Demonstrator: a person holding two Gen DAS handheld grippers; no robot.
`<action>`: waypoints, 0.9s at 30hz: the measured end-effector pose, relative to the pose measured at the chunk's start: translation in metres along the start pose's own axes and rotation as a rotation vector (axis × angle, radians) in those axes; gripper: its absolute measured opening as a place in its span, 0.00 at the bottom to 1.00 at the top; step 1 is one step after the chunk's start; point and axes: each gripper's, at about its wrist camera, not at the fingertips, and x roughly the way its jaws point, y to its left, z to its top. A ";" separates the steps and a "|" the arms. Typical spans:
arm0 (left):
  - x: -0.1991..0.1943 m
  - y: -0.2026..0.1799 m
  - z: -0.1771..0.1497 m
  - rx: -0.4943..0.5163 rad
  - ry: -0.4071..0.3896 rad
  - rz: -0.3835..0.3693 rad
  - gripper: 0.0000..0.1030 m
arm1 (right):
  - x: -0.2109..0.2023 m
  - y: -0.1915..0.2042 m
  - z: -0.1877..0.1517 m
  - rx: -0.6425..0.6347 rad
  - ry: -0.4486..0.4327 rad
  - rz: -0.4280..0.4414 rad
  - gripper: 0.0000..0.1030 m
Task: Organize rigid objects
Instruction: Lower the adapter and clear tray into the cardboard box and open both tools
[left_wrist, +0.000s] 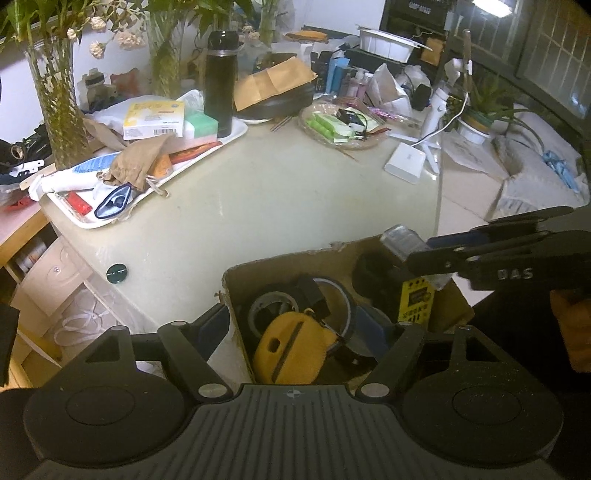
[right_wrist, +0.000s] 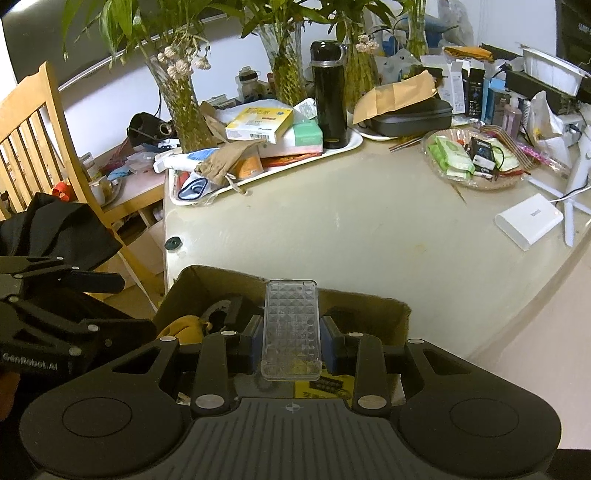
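Observation:
An open cardboard box (left_wrist: 288, 259) stands at the table's near edge. Inside lie a yellow tape measure (left_wrist: 291, 347), tape rolls (left_wrist: 273, 306) and a yellow card (left_wrist: 415, 299). My left gripper (left_wrist: 303, 332) hangs over the box's left part, open, its fingers wide on either side of the tape measure without touching it. My right gripper (right_wrist: 290, 341) is shut on a clear, diamond-patterned plastic case (right_wrist: 291, 325), held over the box (right_wrist: 221, 274). In the left wrist view the clear case (left_wrist: 402, 243) pokes in from the right above the box rim.
At the back left a white tray (left_wrist: 236, 134) carries boxes, a brown pouch and a black flask (left_wrist: 221, 81). A glass dish (left_wrist: 314, 131) of small packets and a white power bank (left_wrist: 405, 162) sit further right. Glass vases line the back. A wooden chair (right_wrist: 37, 122) stands to the left.

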 end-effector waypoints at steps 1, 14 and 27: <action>-0.001 -0.001 -0.001 0.000 -0.002 0.002 0.73 | 0.002 0.002 0.000 -0.002 0.002 -0.003 0.34; -0.003 0.002 -0.005 -0.026 -0.009 0.010 0.73 | 0.024 0.013 0.002 -0.017 -0.003 -0.063 0.87; -0.003 0.002 -0.005 -0.028 -0.013 0.013 0.73 | 0.017 0.007 -0.001 -0.039 -0.003 -0.104 1.00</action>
